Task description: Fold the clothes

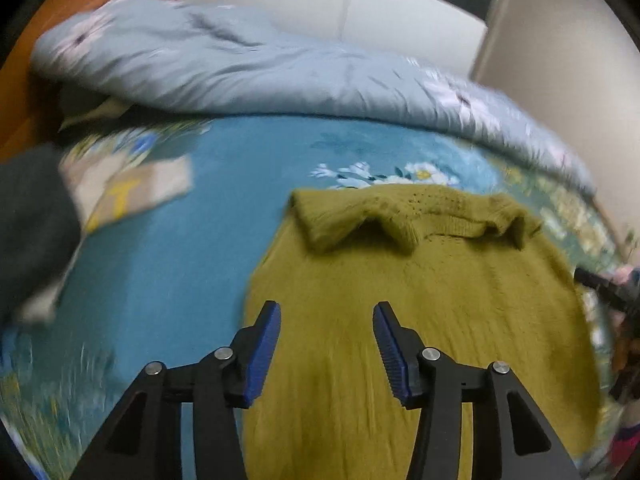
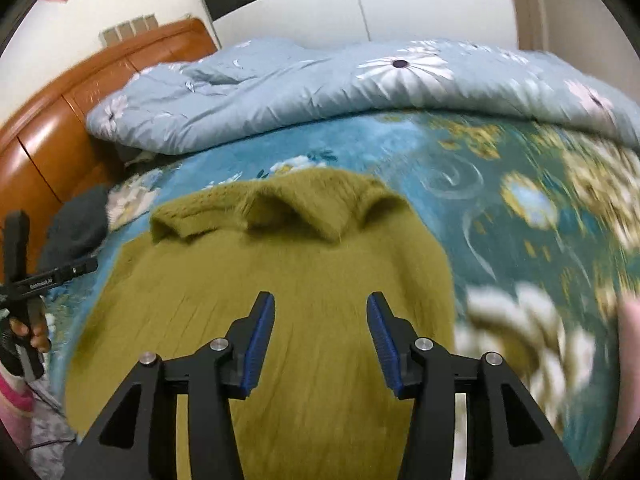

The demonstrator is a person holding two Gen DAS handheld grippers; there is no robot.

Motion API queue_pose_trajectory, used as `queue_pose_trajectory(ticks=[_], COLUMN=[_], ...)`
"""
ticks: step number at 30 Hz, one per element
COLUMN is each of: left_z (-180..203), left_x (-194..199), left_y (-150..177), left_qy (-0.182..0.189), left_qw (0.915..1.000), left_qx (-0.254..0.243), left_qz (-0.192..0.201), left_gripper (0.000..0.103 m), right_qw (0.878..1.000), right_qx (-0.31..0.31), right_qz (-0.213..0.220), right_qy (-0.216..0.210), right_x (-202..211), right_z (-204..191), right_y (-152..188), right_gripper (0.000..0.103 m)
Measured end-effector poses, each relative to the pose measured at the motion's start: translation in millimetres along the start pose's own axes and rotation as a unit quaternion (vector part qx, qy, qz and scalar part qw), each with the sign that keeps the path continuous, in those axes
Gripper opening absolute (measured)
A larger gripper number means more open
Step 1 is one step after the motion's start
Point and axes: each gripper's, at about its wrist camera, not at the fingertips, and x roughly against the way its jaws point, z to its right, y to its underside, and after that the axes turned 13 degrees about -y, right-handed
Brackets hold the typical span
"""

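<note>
Soft, even indoor light fills both views, with no hard shadows or glare. Fisheye distortion bends the bed (image 1: pixel 192 280) into a dome, and dark vignetting rings the corners. Motion blur smears the duvet (image 1: pixel 240 60) and the floral bedspread (image 2: pixel 560 208) toward the edges.

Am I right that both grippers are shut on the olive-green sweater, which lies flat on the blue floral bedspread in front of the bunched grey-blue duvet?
Not quite. In both wrist views the left gripper and the right gripper stand open over the olive-green sweater, gripping nothing. The rest holds: it lies on the blue floral bedspread, before the grey-blue duvet.
</note>
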Motion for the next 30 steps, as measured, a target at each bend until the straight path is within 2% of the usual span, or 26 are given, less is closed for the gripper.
queue_pose_trajectory(ticks=[3,5,8,12,13,14,15,16,17,20,21,22,23,24,25,26,28,30], left_z=[30,41,49,59,62,61,60,58,57,52,49,46,42,38,34,30,21,13], left_x=[-33,-51,-64,-81,-85,-87,-88,-90,-92,-95,-96,-99,-101,-105,-108,-110,-109,-108], left_y=[-17,-26,-33,-43,-46,-49,-53,-58,-65,-85,-95,-104,-113,-120,-124,-128,-123,-118], left_qy=[-0.08,-0.106,-0.124,-0.149,-0.155,-0.152,-0.15,-0.151,-0.15,-0.151,-0.15,-0.15,-0.149,-0.146,-0.143,-0.14,-0.125,-0.109], left_qw=[0.9938,0.9892,0.9833,0.9733,0.9705,0.9716,0.9727,0.9737,0.975,0.9782,0.98,0.9823,0.9843,0.9865,0.988,0.9892,0.9919,0.9939], left_qx=[-0.077,-0.101,-0.13,-0.169,-0.179,-0.175,-0.17,-0.164,-0.157,-0.136,-0.123,-0.107,-0.091,-0.071,-0.057,-0.043,-0.025,-0.008], left_qz=[0.009,0.012,0.025,0.042,0.046,0.048,0.05,0.047,0.046,0.045,0.043,0.035,0.028,0.017,0.011,0.005,-0.003,-0.011], left_gripper=[0.052,0.052,0.052,0.051,0.047,0.035,0.028,0.018,0.014,0.014,0.014,0.018,0.02,0.022,0.028,0.032,0.036,0.037], right_qw=[0.999,0.996,0.987,0.978,0.976,0.975,0.976,0.979,0.981,0.982,0.983,0.984,0.986,0.986,0.986,0.985,0.985,0.988], right_qx=[0.033,0.066,0.118,0.162,0.168,0.168,0.161,0.148,0.136,0.116,0.102,0.083,0.064,0.049,0.038,0.031,0.02,0.008], right_qz=[-0.025,-0.039,-0.053,-0.056,-0.054,-0.053,-0.053,-0.057,-0.061,-0.063,-0.061,-0.056,-0.052,-0.047,-0.038,-0.028,-0.015,-0.006], right_qy=[0.016,0.05,0.095,0.122,0.13,0.135,0.134,0.126,0.123,0.136,0.141,0.144,0.147,0.15,0.157,0.167,0.173,0.153], right_x=[-32,-51,-75,-93,-96,-98,-100,-103,-105,-110,-111,-112,-113,-114,-114,-114,-112,-105], right_z=[-1,-2,-6,-10,-11,-10,-8,-3,1,11,17,24,32,38,43,46,50,52], right_y=[-19,-28,-39,-51,-55,-61,-67,-74,-82,-105,-115,-125,-136,-144,-149,-153,-157,-155], right_gripper=[0.05,0.05,0.05,0.05,0.05,0.049,0.038,0.028,0.011,0.011,0.011,0.011,0.018,0.026,0.043,0.047,0.047,0.047])
